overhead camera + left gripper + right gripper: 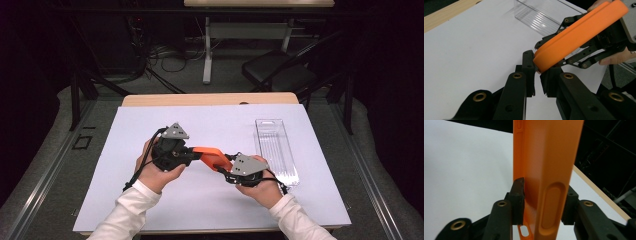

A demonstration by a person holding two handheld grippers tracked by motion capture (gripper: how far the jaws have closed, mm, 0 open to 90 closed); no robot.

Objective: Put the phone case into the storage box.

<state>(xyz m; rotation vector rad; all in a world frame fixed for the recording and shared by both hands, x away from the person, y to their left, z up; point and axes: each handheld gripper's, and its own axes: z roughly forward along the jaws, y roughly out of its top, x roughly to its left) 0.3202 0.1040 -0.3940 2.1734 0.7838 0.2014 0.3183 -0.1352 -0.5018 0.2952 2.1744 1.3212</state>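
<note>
White surface (150,200) lies bare toward its near edge; your left gripper (537,71) pinches the orange case (212,157), your right gripper (542,202) brackets it loosely beside the clear tray (276,150).

1. Your sleeves (131,207) are white and long, and they end at the wrists.
2. Your left gripper (194,154) is black, with a grey three-cornered plate (175,131) on top.
3. Your right gripper (225,169) has the same kind of grey plate (248,164).
4. The black jaw links carry round brass-coloured rivets (479,96).
5. A black cable (140,167) trails from the left gripper.
</note>
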